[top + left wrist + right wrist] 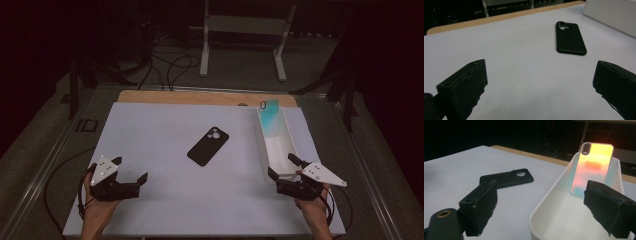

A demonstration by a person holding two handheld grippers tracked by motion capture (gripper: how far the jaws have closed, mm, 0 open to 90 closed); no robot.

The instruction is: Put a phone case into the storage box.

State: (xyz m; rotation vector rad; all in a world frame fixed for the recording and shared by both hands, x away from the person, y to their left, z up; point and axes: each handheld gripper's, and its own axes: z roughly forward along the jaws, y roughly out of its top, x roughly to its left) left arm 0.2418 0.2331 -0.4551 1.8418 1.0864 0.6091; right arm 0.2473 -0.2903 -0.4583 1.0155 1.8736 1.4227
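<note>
My left tool (131, 171) is spread wide and empty, the black phone case (208, 145) lying flat mid-table, well ahead; my right tool (283, 165) gapes at the white tray (292, 145). I'd come in low and pinch the case across its long edges.

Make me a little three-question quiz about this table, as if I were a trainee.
1. True or false: the black phone case lies inside the white tray.
2. Which item leans against the tray's far end? A) an iridescent phone case B) a cup C) a book
3. Fill in: the left claw has its jaws ____ with nothing between them.

Key: 1. False, it lies flat on the white table top, left of the tray. 2. A. 3. Open; the right claw, also open, straddles the tray's near end.
</note>
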